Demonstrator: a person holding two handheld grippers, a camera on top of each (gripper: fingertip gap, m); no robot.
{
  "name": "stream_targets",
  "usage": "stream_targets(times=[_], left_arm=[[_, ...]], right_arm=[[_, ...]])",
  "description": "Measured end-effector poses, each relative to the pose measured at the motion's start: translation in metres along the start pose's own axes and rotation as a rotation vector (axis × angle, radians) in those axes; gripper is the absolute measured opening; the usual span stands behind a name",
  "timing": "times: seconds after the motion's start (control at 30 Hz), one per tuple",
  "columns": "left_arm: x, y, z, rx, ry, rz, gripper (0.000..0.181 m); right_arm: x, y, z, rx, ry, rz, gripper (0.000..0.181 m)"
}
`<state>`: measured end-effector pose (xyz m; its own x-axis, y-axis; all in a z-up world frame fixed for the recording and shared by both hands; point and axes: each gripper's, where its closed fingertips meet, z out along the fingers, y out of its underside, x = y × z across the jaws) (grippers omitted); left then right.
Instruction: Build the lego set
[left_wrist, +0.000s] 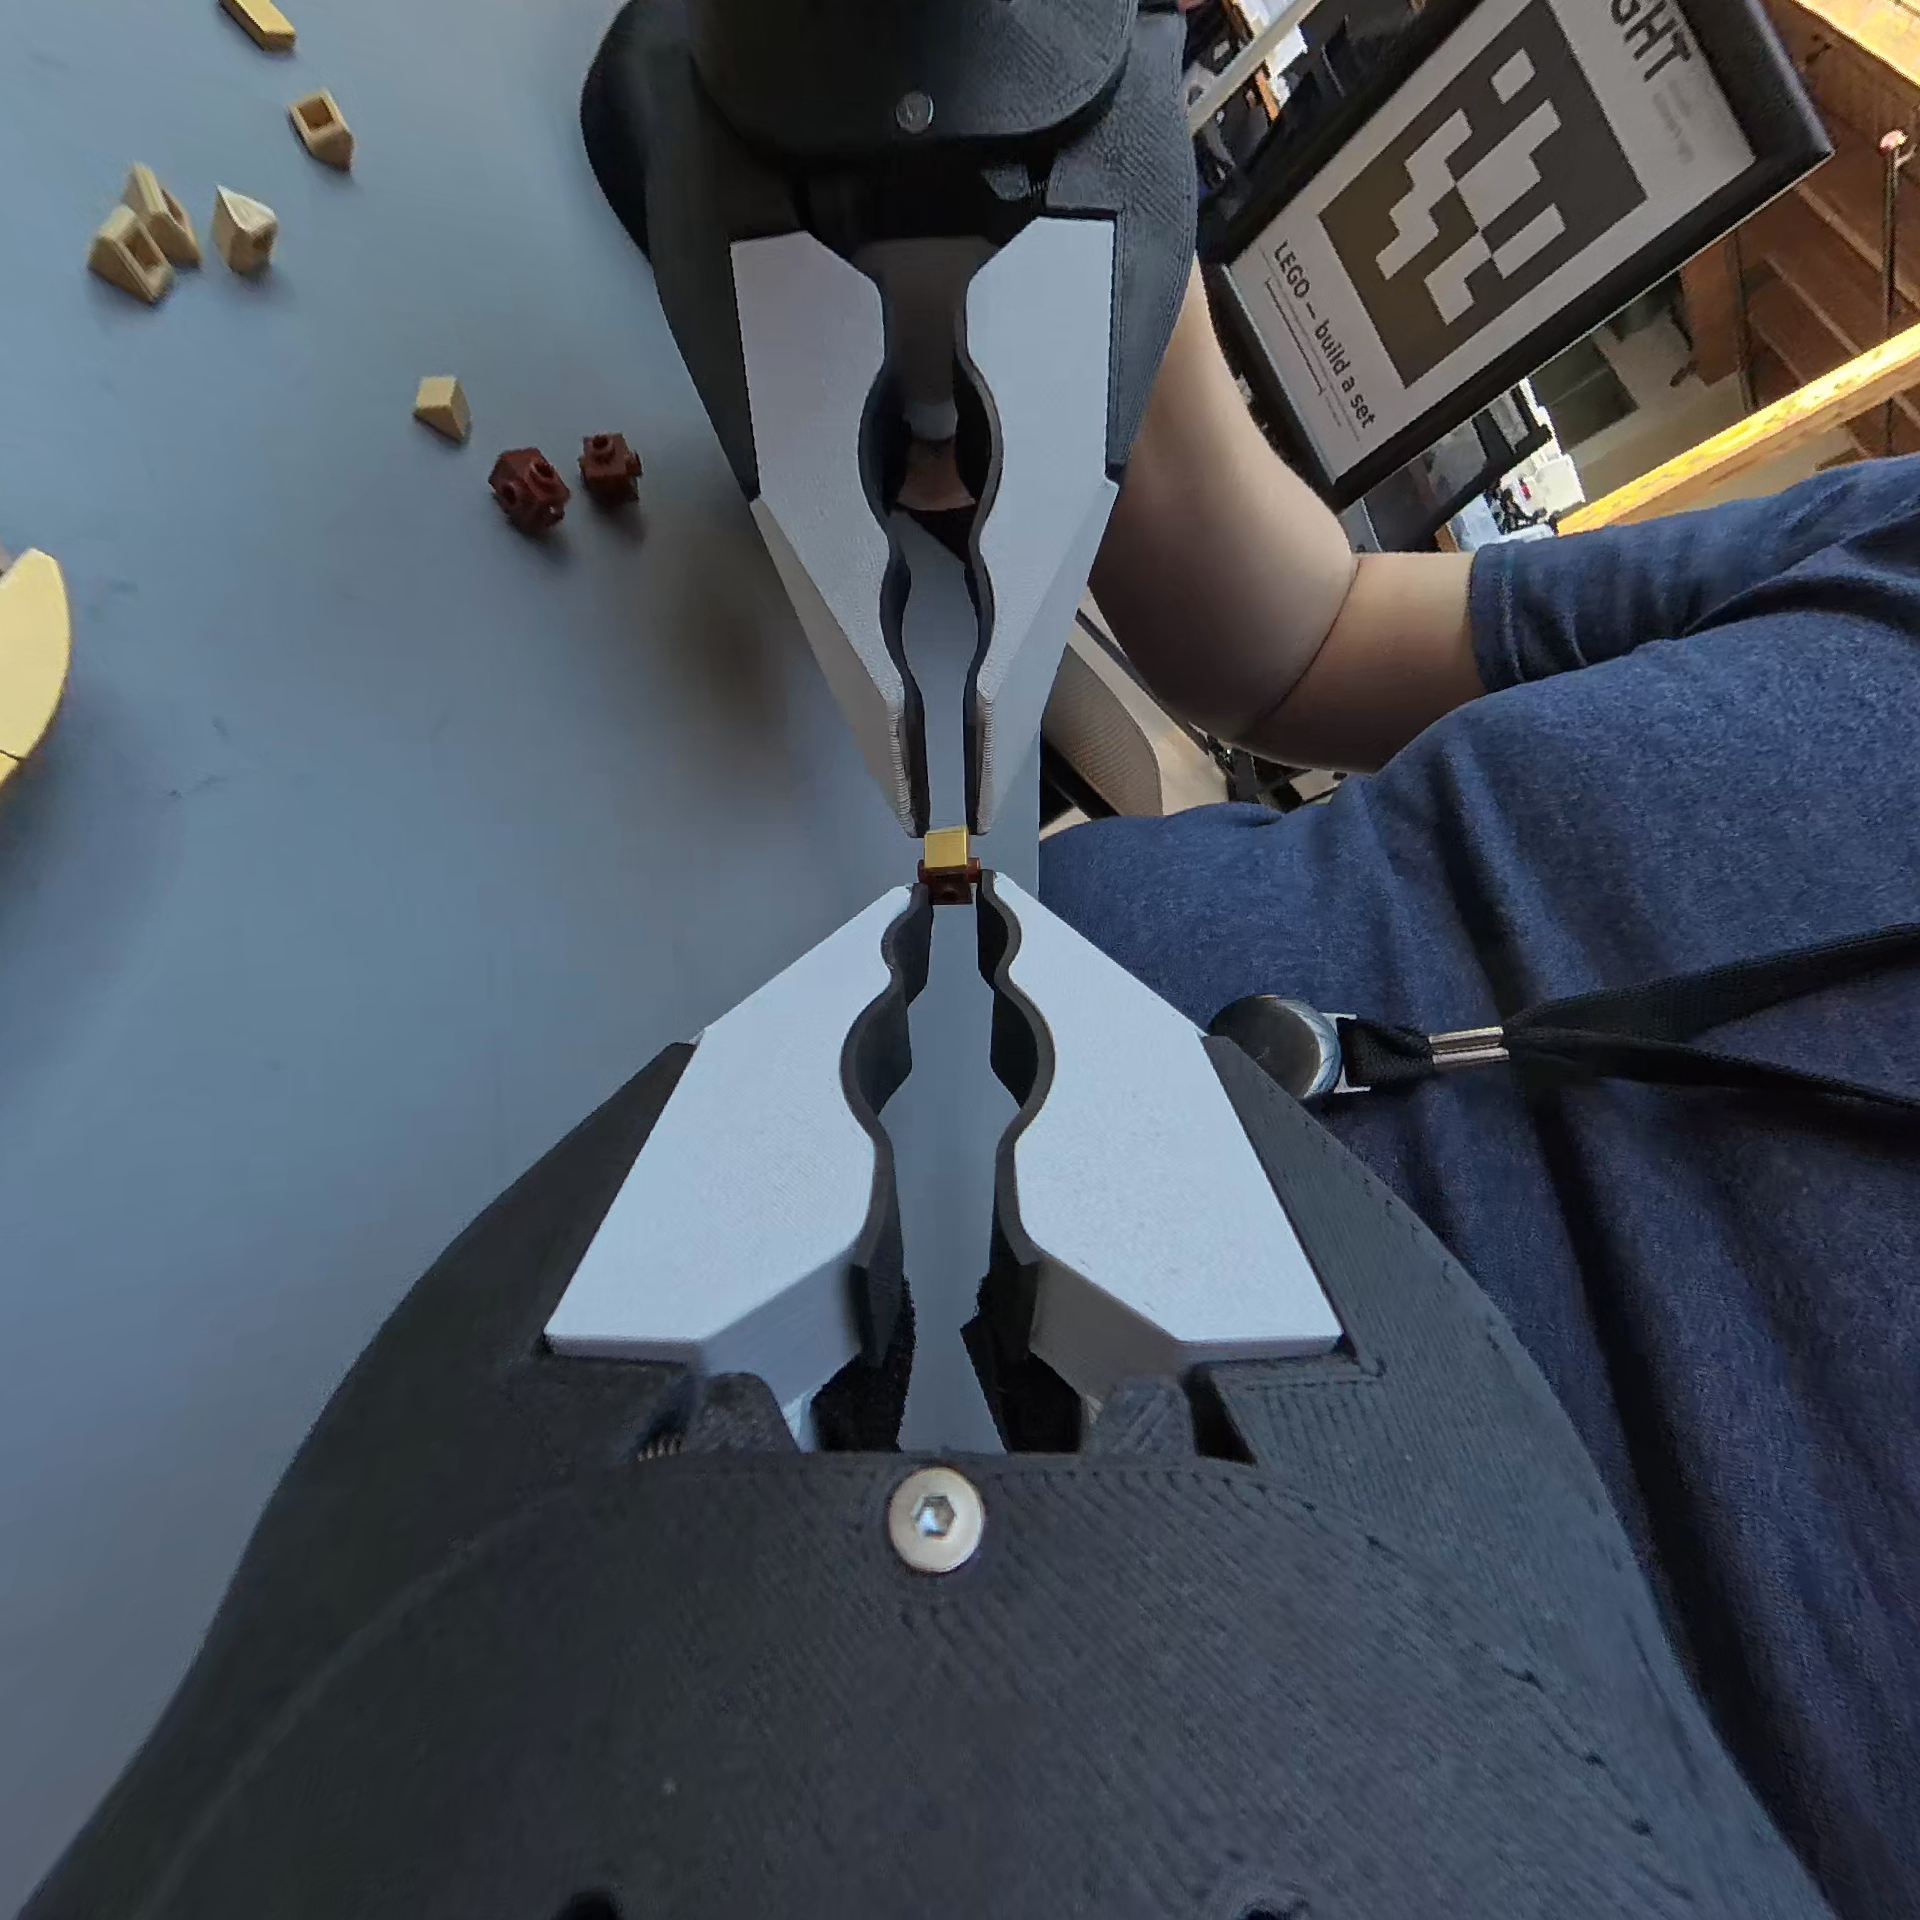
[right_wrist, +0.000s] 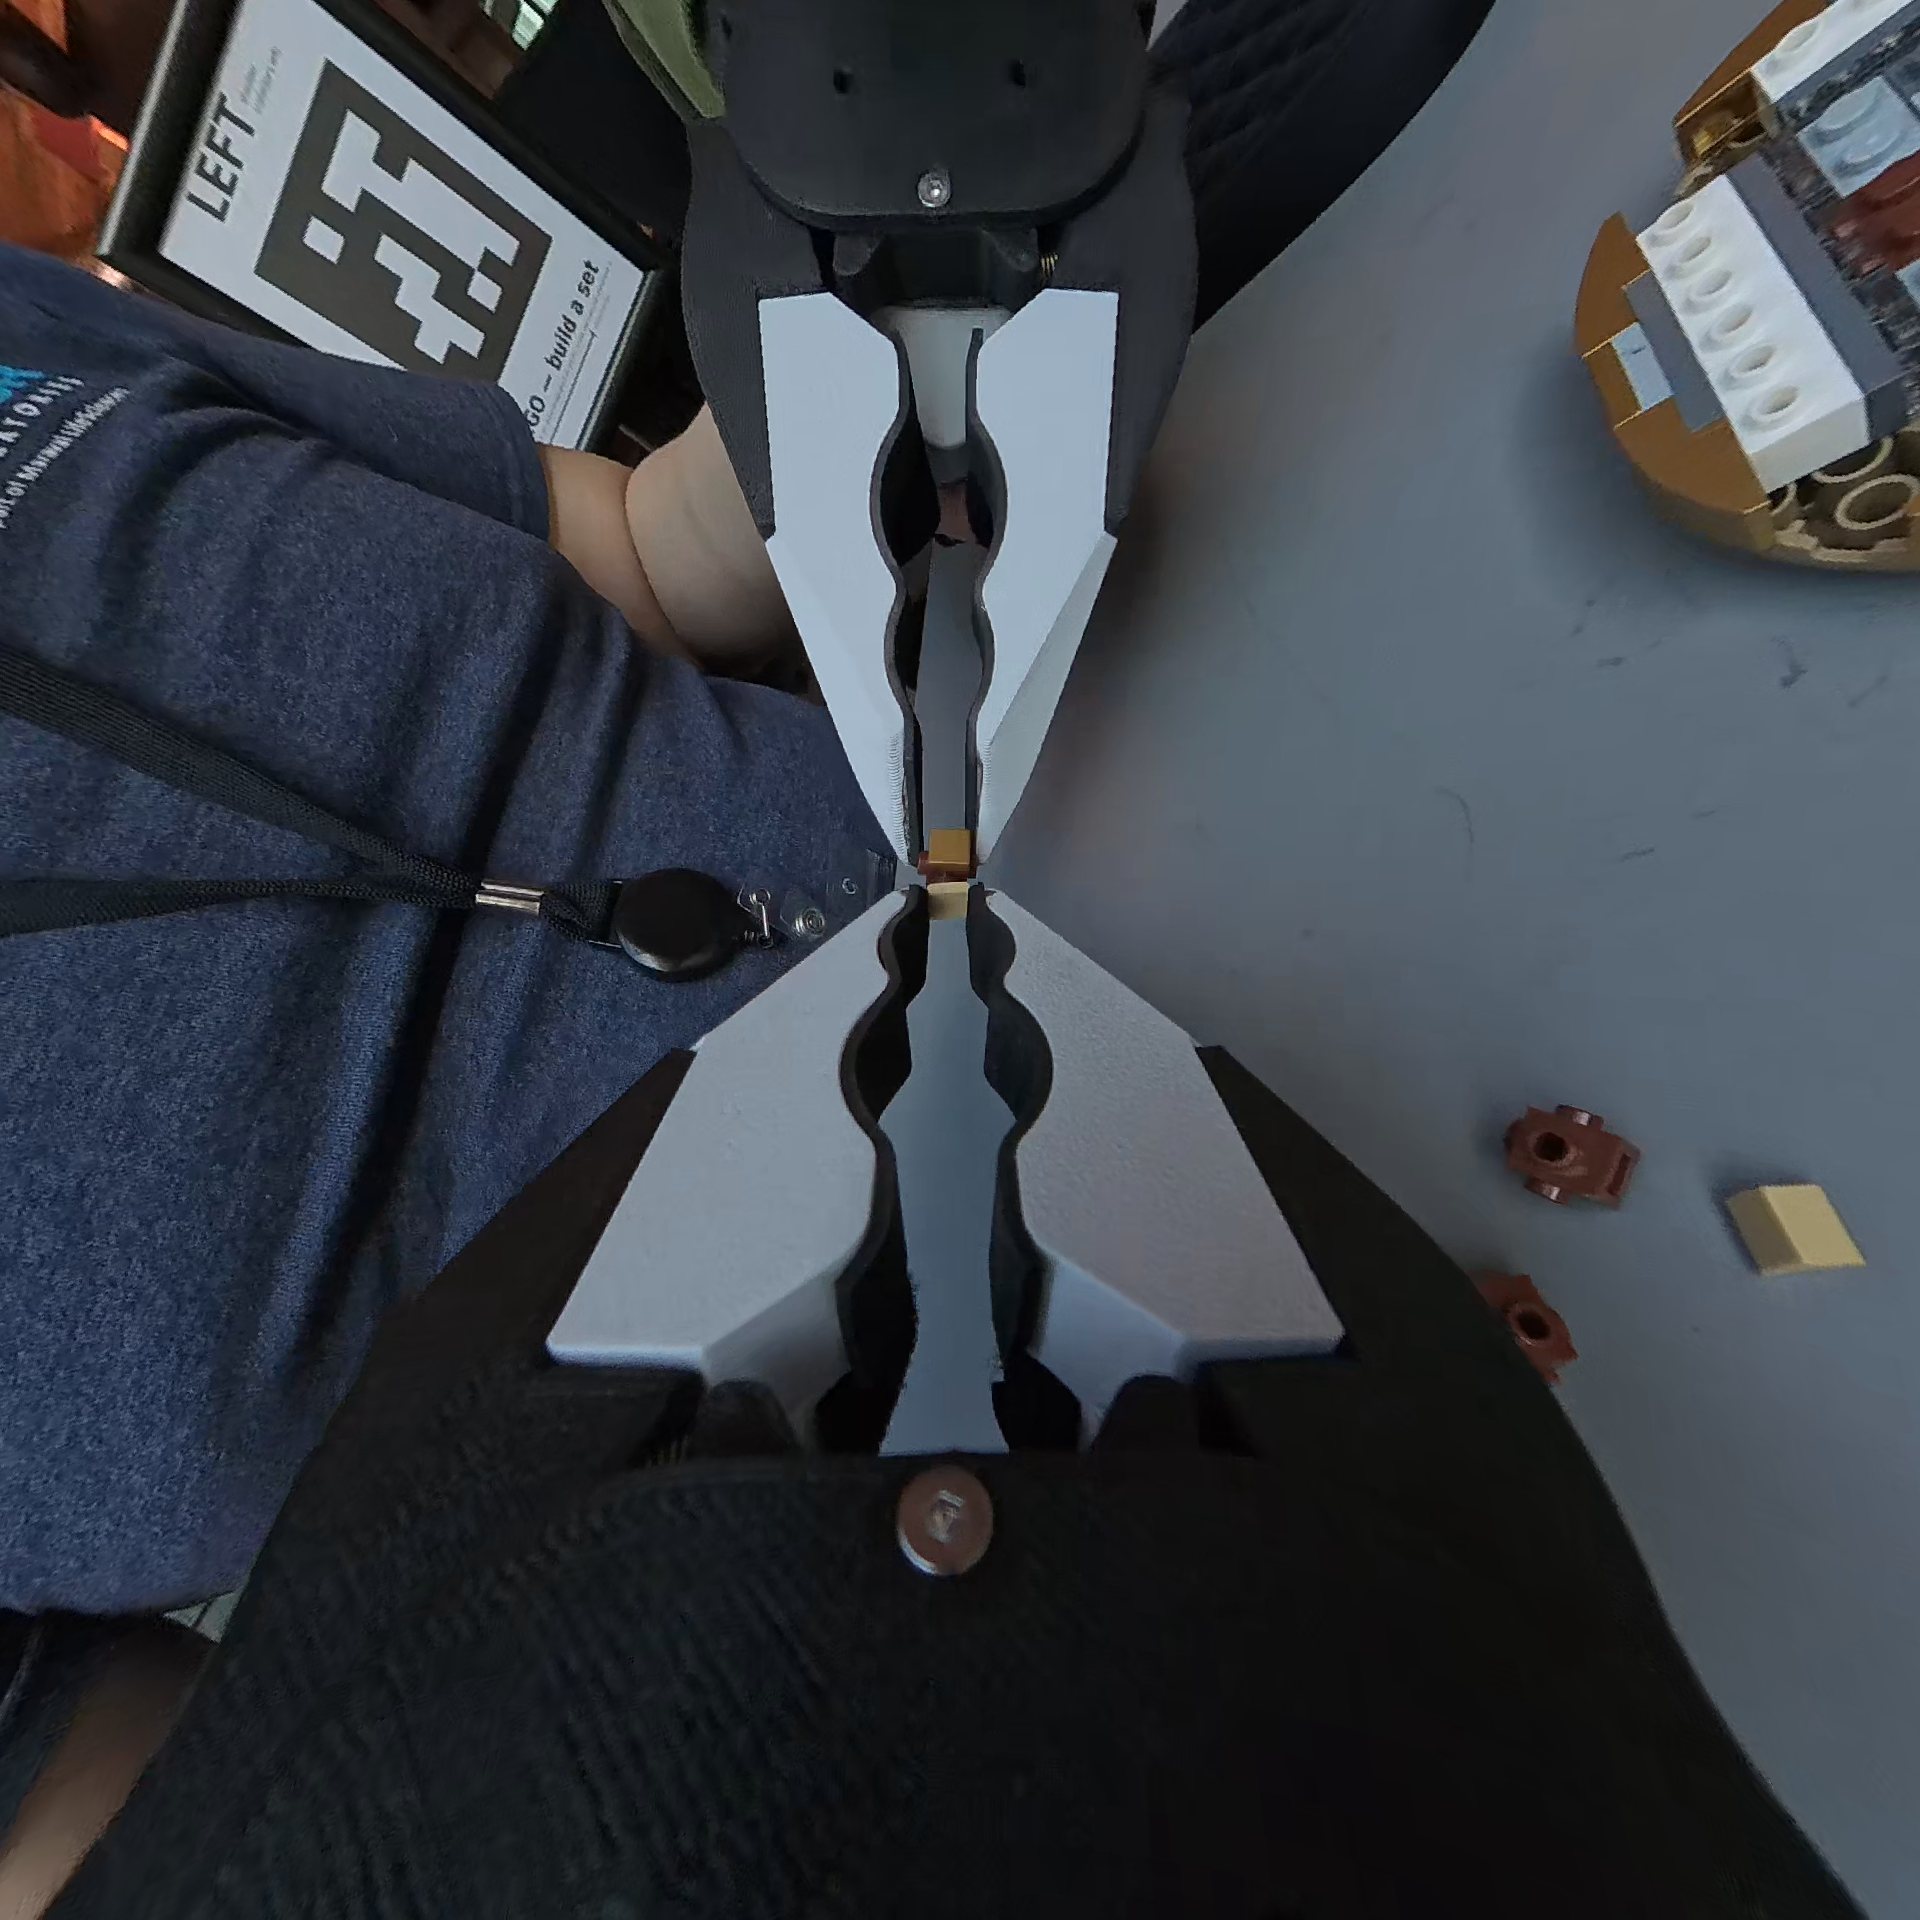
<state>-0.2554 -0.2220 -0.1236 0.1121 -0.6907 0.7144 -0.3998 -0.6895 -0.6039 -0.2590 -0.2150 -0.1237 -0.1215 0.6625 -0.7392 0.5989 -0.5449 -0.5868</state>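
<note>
In the left wrist view, my left gripper (left_wrist: 948, 896) is shut on a small brown studded brick (left_wrist: 948, 889) with a gold piece (left_wrist: 945, 850) on its far side. My right gripper (left_wrist: 945, 823) faces it tip to tip from above. In the right wrist view, my right gripper (right_wrist: 947, 900) is shut on a small tan piece (right_wrist: 948, 902). That piece touches the gold piece (right_wrist: 948, 847) held in the left gripper (right_wrist: 947, 844). Both grippers are held above the grey table (left_wrist: 312, 1039), near its front edge.
Two loose brown studded bricks (left_wrist: 530, 488) and several tan slope pieces (left_wrist: 156, 234) lie on the table. A part-built gold, white and grey model (right_wrist: 1766, 343) stands at the right. A brown brick (right_wrist: 1569, 1153) and a tan slope (right_wrist: 1792, 1226) lie nearby. A person's blue shirt (right_wrist: 312, 1039) is close. My left and right fingertips are right by each other. The tan slope (right_wrist: 1792, 1226) is about 11 cm from my right fingertips. It is also in sight in the left wrist view (left_wrist: 436, 402).
</note>
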Motion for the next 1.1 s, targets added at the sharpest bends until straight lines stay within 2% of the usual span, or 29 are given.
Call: stream_targets(times=[0.1,0.17,0.27,0.37,0.43,0.57,0.67,0.77,0.9,1.1], left_arm=[[0.0,0.009,0.007,-0.04,0.01,0.006,0.004],[0.001,0.007,0.013,-0.014,0.025,0.015,0.0],[-0.004,0.005,0.017,-0.002,-0.006,0.022,0.0],[-0.013,0.003,0.008,0.022,-0.052,-0.001,0.0],[-0.021,0.004,0.0,0.026,-0.104,-0.004,0.0],[-0.018,-0.003,-0.008,0.084,-0.111,-0.02,0.0],[-0.021,-0.005,-0.009,0.106,-0.132,-0.022,0.0],[-0.025,-0.005,-0.007,0.102,-0.151,-0.017,0.002],[-0.025,-0.011,-0.009,0.126,-0.175,0.022,0.004],[-0.023,-0.022,-0.01,0.164,-0.2,0.072,0.015]], right_arm=[[0.002,-0.001,0.001,0.005,-0.004,0.011,0.005],[0.0,0.0,0.001,-0.001,-0.026,0.021,0.0],[0.016,0.011,0.004,-0.072,0.073,0.045,0.0],[0.023,0.006,0.001,-0.045,0.128,0.027,0.0],[0.026,-0.001,-0.014,-0.004,0.204,-0.032,0.0],[0.015,-0.027,-0.059,0.154,0.384,-0.269,0.004],[0.023,-0.021,-0.09,0.149,0.567,-0.344,0.013],[0.035,-0.001,-0.108,0.095,0.695,-0.352,0.019],[0.043,0.024,-0.099,0.007,0.736,-0.368,0.026],[0.053,0.027,-0.08,-0.084,0.825,-0.454,0.026]])
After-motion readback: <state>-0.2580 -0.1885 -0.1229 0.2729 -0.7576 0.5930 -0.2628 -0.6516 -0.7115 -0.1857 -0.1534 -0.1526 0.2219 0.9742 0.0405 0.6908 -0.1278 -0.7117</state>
